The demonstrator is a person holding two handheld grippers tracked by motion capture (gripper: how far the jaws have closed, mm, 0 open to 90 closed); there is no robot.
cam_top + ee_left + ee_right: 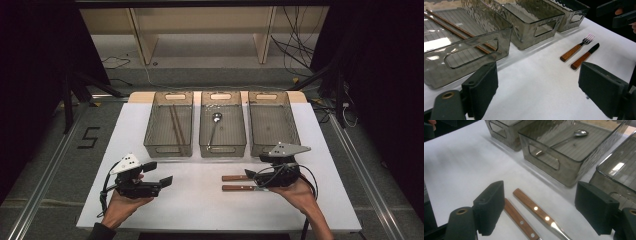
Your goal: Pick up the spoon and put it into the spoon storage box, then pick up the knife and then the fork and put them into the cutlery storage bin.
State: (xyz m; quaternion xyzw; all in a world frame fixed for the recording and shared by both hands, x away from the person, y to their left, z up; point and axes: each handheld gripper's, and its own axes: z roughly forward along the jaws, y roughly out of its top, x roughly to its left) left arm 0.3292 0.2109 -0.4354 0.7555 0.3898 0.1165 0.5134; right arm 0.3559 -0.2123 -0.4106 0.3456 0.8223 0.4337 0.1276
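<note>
two wooden-handled utensils under your right gripper, three bins beyond

you are working on a white table [200,205] that spans the width of the high view. along its far side stand three smoky clear plastic bins in a row, close beside one another. the left bin [168,147] holds a pair of brown chopsticks [176,125] lying lengthwise. the middle bin [222,147] holds a metal spoon [215,126], bowl toward the far end. the right bin [272,145] has nothing visible in it.

your right gripper [252,175] sits just in front of the right bin, its grey three-cornered plate on top and its cable looping by your hand. its jaws stand wide apart and hold nothing; in the right gripper view they straddle the handles of the two utensils without touching them, as far as you can tell.

your left gripper [161,174] hovers over the near left part of the table, well apart from the utensils, its jaws also spread wide and empty.

the fork [576,48] and the knife [584,56] lie side by side on the bare table in front of the middle and right bins, parallel, close together, wooden handles pointing toward your left gripper. the fork is the one nearer the bins, and the knife's blade looks dark in the left gripper view.
</note>
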